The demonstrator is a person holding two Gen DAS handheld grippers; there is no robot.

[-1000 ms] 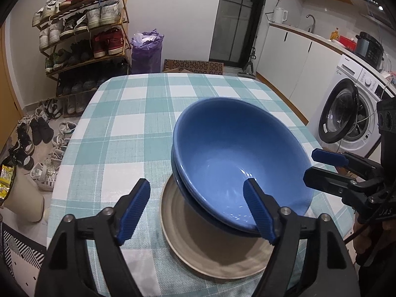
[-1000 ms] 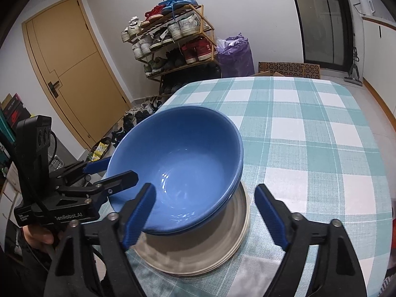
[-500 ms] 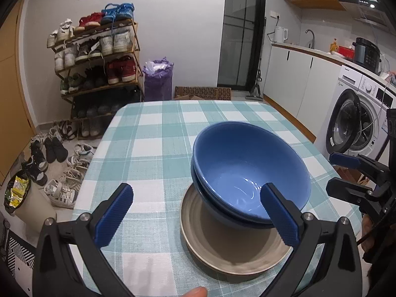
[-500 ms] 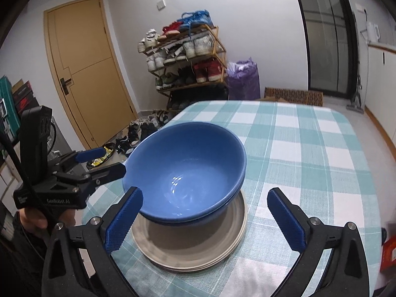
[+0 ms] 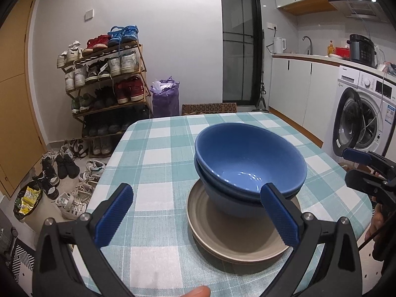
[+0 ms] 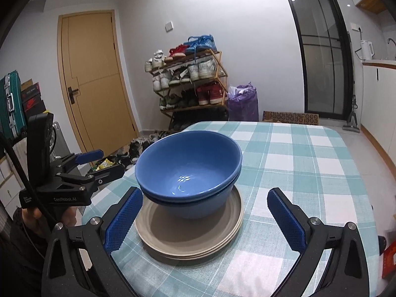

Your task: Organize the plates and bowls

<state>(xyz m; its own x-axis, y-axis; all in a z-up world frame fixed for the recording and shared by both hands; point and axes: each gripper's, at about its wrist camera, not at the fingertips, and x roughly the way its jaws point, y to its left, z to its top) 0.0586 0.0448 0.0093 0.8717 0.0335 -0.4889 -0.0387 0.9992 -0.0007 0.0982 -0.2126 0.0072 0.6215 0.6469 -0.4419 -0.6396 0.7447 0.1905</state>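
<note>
Your left tongs (image 5: 195, 214) and right tongs (image 6: 205, 219) both gape wide, grasping nothing, held near the stack from opposite sides. Two nested blue bowls (image 6: 189, 170) sit on the stacked beige plates (image 6: 188, 237) on the checked table (image 6: 297, 173).

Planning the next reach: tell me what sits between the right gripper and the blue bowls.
Right wrist view: only the near part of the beige plates the blue bowls stand on, then checked tablecloth. The right gripper is open and holds nothing.
</note>
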